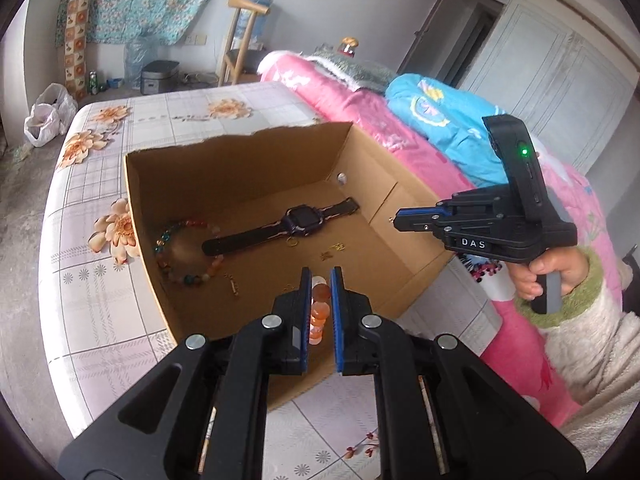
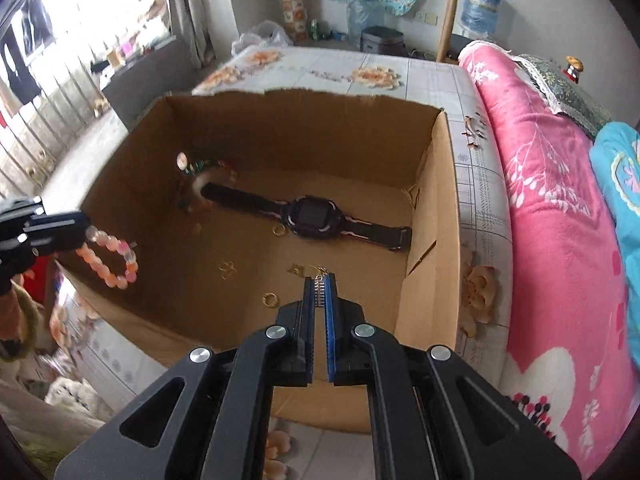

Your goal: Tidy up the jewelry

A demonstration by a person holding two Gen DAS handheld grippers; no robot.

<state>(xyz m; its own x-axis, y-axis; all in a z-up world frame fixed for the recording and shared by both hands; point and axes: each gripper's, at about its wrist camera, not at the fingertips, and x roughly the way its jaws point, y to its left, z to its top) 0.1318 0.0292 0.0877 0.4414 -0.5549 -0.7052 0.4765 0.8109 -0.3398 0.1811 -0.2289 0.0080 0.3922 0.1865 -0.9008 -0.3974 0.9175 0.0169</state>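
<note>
An open cardboard box (image 1: 192, 148) (image 2: 280, 94) holds a dark watch (image 1: 298, 220) (image 2: 308, 214), a multicolour bead bracelet (image 1: 200, 278) (image 2: 204, 166) and several small gold pieces (image 1: 338, 246) (image 2: 228, 268). My left gripper (image 1: 320, 274) (image 2: 84, 226) is shut on a pink-orange bead bracelet (image 1: 319, 308) (image 2: 110, 256), which hangs over the box's near left side. My right gripper (image 2: 320, 280) (image 1: 400, 216) hovers over the box's right part. It is shut on a small metal trinket (image 2: 319, 290), which shows in the left wrist view only as a tiny glint at its tip.
The box sits on a surface covered by a floral cloth (image 1: 100, 248) (image 2: 476, 216). A pink blanket (image 1: 360, 112) (image 2: 552, 200) and a blue pillow (image 1: 440, 116) lie to the right. A hand (image 1: 536, 276) in a fluffy sleeve holds the right gripper. A wooden chair (image 1: 240, 40) stands behind.
</note>
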